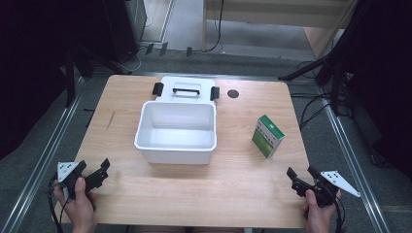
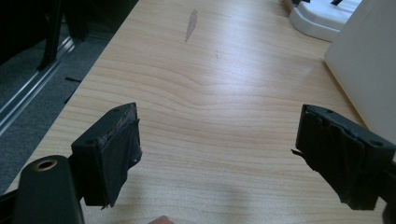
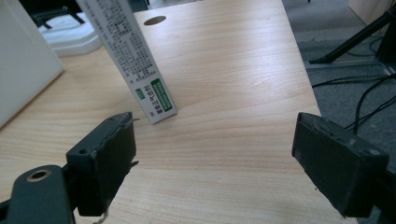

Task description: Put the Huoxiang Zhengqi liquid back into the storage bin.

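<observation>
Green box [image 1: 267, 136] beside white bin [image 1: 176, 153]

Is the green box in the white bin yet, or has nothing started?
Done: the bin sits open and empty, its lid behind it. In hand: nothing; the left gripper and right gripper are both open at the near table edge. Left: the green box stands untouched right of the bin, probably to be picked up next.

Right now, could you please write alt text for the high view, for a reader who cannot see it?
An open white bin sits mid-table with its lid behind it and a green-and-white box to its right. A person's hands hold open left tongs and right tongs at the near corners.
</observation>
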The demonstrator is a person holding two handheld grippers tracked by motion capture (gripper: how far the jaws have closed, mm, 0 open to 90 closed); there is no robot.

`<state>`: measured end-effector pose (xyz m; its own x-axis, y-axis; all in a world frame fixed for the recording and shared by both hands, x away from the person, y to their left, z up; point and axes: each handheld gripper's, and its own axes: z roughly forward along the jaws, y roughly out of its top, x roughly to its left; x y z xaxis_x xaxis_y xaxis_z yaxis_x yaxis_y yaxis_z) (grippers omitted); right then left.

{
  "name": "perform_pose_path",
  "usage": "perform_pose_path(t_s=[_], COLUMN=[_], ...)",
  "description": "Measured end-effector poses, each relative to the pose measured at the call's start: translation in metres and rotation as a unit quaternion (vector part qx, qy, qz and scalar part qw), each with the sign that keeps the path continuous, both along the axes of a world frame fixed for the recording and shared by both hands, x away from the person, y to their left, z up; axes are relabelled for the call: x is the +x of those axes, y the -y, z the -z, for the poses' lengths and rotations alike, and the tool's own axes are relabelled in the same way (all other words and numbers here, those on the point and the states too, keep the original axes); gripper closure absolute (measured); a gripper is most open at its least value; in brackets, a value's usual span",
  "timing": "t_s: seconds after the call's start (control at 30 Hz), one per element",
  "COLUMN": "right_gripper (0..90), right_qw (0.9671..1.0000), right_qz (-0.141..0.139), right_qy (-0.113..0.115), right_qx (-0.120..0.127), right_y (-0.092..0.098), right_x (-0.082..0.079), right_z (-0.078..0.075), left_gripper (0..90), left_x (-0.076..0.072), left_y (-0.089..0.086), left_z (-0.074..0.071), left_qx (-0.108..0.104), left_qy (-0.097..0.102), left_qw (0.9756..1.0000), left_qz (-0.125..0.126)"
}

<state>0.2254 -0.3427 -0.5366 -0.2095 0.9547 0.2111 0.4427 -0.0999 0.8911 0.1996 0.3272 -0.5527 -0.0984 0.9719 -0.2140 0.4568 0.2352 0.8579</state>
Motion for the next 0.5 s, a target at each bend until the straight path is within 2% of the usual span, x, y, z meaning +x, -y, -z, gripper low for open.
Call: perform_pose_path(t_s=[0.17,0.23,0.27,0.33,0.37,0.43,0.5], right_gripper=[13.7,13.5,13.5,13.3,13.3,13.0,12.7], right_qw=[0.9981,0.9961,0.9937,0.991,0.991,0.9909,0.9913], right_qz=[-0.022,-0.026,-0.025,-0.028,-0.028,-0.032,-0.037], right_qy=[-0.001,-0.008,-0.015,-0.023,-0.023,-0.038,-0.039], right_qx=[-0.057,-0.085,-0.108,-0.129,-0.129,-0.126,-0.12], right_y=[-0.013,-0.019,-0.023,-0.029,-0.029,-0.034,-0.036], right_x=[0.0,0.001,0.002,0.004,0.004,0.006,0.007], right_z=[0.0,0.0,0.0,0.001,0.001,-0.001,-0.004], left_gripper=[13.6,9.1,5.7,0.4,0.4,0.2,0.0], left_x=[0.0,-0.002,-0.003,-0.004,-0.004,-0.004,-0.004], left_y=[0.001,-0.001,-0.003,-0.005,-0.005,-0.005,-0.004], left_z=[0.0,0.0,0.0,0.0,0.0,0.0,0.0], left_qx=[0.0,-0.009,-0.02,-0.027,-0.027,-0.025,-0.023], left_qy=[-0.005,0.005,0.011,0.014,0.014,0.008,0.005], left_qw=[1.0,0.9999,0.9995,0.9992,0.9992,0.9992,0.9994], left_qz=[0.0,0.012,0.021,0.027,0.027,0.029,0.024])
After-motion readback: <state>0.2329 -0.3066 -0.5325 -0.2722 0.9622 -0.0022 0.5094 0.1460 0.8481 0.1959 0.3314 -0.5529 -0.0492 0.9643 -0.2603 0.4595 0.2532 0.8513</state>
